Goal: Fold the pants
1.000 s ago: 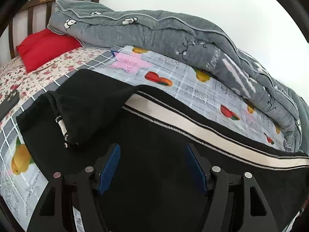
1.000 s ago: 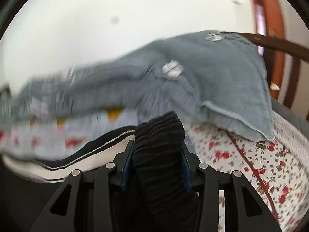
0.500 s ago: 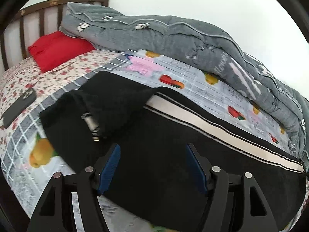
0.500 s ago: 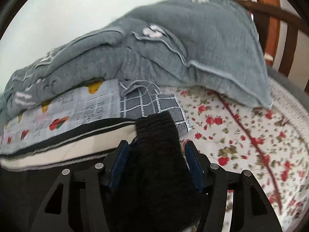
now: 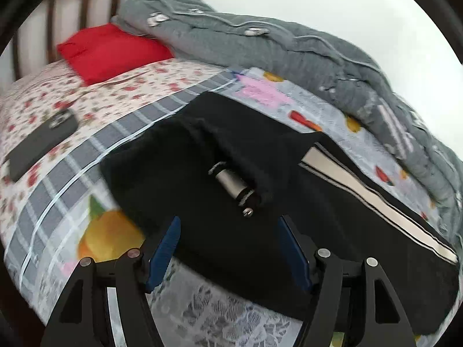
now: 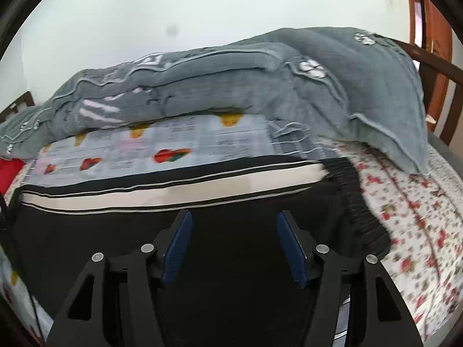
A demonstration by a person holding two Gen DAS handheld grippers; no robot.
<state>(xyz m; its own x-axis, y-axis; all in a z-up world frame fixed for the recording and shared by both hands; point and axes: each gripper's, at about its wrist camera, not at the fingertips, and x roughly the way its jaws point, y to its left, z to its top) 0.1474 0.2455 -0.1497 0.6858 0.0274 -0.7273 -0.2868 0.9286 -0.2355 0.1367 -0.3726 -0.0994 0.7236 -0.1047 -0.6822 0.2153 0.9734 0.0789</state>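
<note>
Pants: black pants with a white side stripe lie flat on the bed, waistband towards the headboard end, near its front edge.
Left gripper: fingers spread, nothing between them, above the pants.
Right gripper: fingers spread, having just been opening; nothing pinched.
Quilt: grey quilt heaped along the far edge.
Pillow: red pillow by the headboard.
Phone: dark phone on the floral sheet.

We see black pants with a white side stripe, a grey quilt, and a red pillow.
</note>
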